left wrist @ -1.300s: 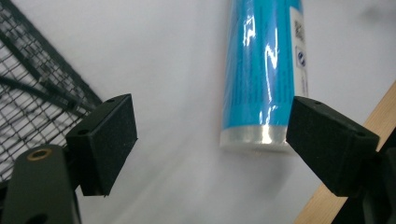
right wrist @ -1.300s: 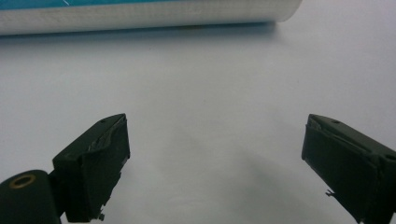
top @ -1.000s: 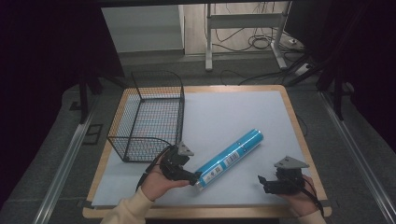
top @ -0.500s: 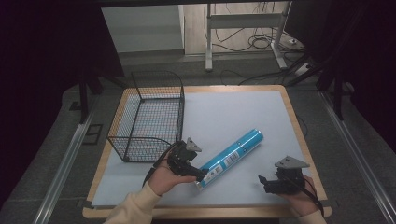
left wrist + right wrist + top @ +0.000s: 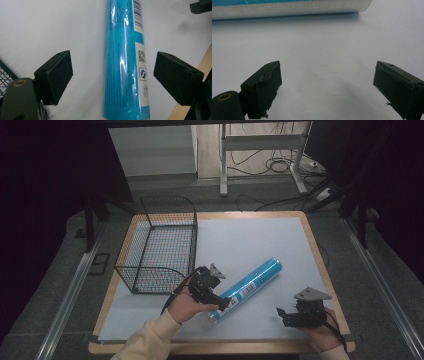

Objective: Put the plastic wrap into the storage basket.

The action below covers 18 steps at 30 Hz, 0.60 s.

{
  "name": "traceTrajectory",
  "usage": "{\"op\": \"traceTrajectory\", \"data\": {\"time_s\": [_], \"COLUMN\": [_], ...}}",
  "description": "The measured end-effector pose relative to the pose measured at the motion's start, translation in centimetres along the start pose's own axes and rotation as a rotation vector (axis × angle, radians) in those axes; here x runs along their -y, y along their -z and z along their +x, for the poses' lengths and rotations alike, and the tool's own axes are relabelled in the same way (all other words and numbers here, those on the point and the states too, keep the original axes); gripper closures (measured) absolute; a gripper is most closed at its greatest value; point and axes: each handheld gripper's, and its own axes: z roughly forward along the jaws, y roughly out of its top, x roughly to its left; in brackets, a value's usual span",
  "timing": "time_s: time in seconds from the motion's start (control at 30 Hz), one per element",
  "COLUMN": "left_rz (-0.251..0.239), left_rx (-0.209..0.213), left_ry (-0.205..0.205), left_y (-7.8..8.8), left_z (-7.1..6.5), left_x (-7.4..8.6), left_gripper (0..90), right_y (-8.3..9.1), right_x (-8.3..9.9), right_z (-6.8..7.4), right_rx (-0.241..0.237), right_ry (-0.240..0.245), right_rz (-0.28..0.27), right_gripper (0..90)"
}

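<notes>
Blue tube straddled near its end — a roll or a tilt is the risk.

High view: the blue wrapped tube (image 5: 246, 288) is seen lying diagonally at lower centre, beside the wire basket (image 5: 159, 246). Left gripper view: the left gripper (image 5: 113, 75) is spread wide around the tube, untouching — an end grasp could let it tip. Right gripper view: the right gripper (image 5: 327, 86) is held wide, empty, below the tube.

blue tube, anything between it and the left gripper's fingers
Nothing visible. The left gripper is open, its fingers on either side of the blue tube with only bare white mat in the gaps.
</notes>
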Motion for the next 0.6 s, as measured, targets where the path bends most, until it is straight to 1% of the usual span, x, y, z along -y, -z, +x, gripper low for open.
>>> {"op": "traceTrajectory", "data": {"time_s": [0.23, 0.4, 0.6], "left_rz": [0.015, 0.026, 0.036], "left_rx": [-0.001, -0.01, -0.009], "left_ry": [-0.01, -0.023, -0.022], "left_y": [-0.4, -0.7, -1.1], "left_z": [0.0, -0.1, -0.1], "left_x": [-0.7, -1.3, -1.9], "left_gripper": [15.1, 15.0, 15.0], "right_y": [0.0, 0.1, 0.0], "right_x": [0.0, 0.0, 0.0], "right_z": [0.0, 0.0, 0.0], "right_rx": [-0.002, 0.0, -0.001], "right_ry": [0.005, 0.0, 0.002], "right_rz": [-0.001, -0.008, -0.006], "right_gripper": [8.2, 8.2, 8.2]}}
